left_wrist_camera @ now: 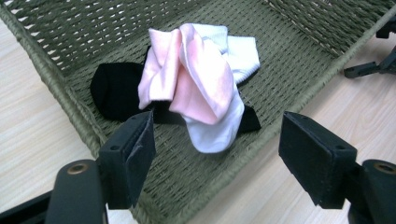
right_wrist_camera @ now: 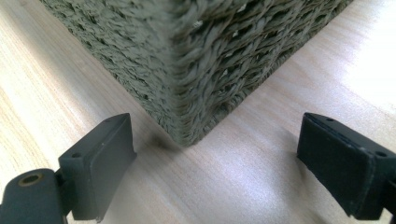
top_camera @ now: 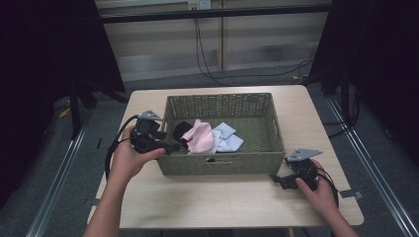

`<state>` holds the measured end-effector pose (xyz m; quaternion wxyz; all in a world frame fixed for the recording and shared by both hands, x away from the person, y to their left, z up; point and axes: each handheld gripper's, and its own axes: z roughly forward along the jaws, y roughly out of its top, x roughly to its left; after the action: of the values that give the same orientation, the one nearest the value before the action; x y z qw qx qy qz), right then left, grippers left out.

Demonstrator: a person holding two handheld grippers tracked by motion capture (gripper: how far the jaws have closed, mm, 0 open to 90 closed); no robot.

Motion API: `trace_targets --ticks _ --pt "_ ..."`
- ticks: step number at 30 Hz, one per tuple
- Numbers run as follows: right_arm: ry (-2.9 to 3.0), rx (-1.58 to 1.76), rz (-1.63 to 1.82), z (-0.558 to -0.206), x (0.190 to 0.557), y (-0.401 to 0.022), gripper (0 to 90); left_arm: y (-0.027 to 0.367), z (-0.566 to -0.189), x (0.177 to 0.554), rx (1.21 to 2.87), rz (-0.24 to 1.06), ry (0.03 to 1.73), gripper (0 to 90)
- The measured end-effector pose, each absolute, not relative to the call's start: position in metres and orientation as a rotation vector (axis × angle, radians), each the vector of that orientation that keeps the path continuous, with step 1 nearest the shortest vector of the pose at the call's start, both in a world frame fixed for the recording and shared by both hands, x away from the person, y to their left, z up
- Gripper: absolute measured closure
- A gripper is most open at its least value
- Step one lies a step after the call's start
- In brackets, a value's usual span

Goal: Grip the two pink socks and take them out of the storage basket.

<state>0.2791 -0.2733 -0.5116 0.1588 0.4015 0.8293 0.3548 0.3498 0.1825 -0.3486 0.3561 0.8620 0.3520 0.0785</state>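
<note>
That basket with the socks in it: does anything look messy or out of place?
Only mildly: inside the green woven basket, the pink sock, white sock and black sock lie crumpled in one overlapping heap, unpaired. Nothing has spilled onto the pale wooden table, and the basket sits square and undamaged.

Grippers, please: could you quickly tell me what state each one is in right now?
Left gripper: open, holding nothing, jaws over the basket near the socks.
Right gripper: open, holding nothing, facing the basket's corner.
</note>
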Motion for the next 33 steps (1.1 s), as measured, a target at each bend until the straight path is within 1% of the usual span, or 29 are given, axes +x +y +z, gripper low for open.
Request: trace_targets --ticks 20,29,33 --pt "2.371 1.148 1.014 -0.512 0.279 -0.273 10.2 0.160 -0.359 0.387 2.261 0.189 0.965 28.4" --pt "2.372 1.148 1.014 -0.511 0.279 -0.273 10.2 0.147 -0.366 0.399 2.286 0.191 0.971 31.2" --pt "2.372 1.148 1.014 -0.511 0.279 -0.273 10.2 0.142 -0.368 0.402 2.295 0.175 0.967 34.1"
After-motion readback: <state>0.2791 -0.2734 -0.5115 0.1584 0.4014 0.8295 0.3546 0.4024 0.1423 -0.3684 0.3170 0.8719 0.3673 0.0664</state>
